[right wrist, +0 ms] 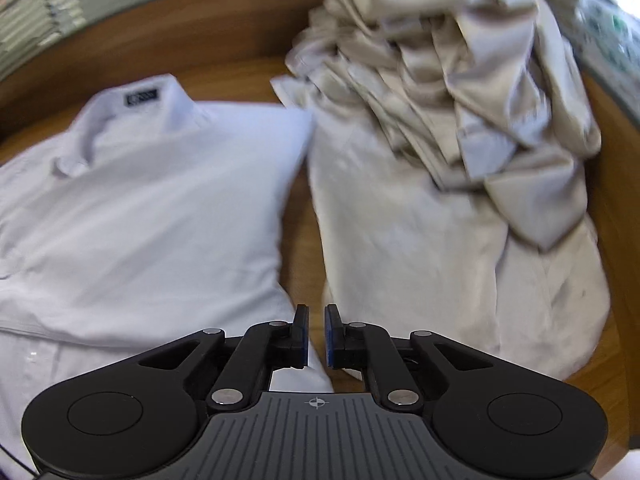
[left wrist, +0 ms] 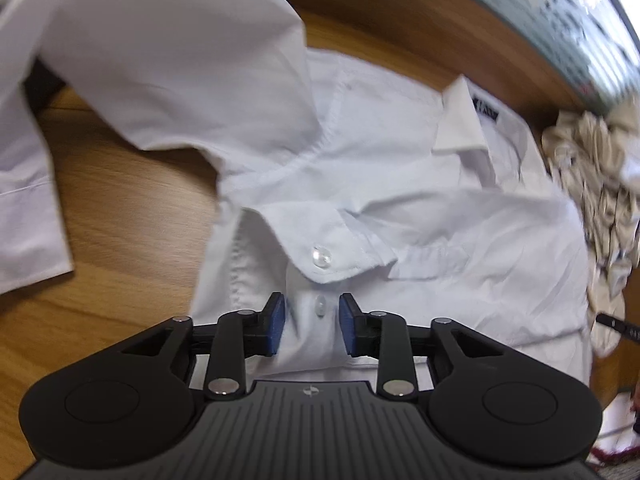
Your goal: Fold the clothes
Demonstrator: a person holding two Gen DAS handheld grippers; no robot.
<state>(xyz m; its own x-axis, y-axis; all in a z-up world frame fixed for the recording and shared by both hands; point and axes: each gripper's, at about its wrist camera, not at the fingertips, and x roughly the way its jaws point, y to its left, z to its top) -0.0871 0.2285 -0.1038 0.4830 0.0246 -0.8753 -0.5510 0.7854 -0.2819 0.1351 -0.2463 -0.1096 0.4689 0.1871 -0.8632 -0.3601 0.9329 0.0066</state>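
Observation:
A white button-up shirt (left wrist: 400, 184) lies on the wooden table (left wrist: 120, 208), collar (left wrist: 460, 120) toward the far side. One sleeve (left wrist: 160, 60) stretches off to the upper left. The other sleeve is folded across the chest, and its buttoned cuff (left wrist: 321, 258) lies just ahead of my left gripper (left wrist: 312, 316). That gripper hovers open over the button placket, its pads clear of the cloth. In the right wrist view the shirt (right wrist: 160, 208) has a straight folded right side. My right gripper (right wrist: 316, 332) sits over its lower right edge, jaws nearly together, with nothing visibly pinched.
A crumpled pile of beige clothes (right wrist: 440, 120) lies directly right of the shirt, with a strip of bare table (right wrist: 298, 216) between them; it shows at the right edge of the left wrist view (left wrist: 592, 168). A window or wall runs behind the table's far edge.

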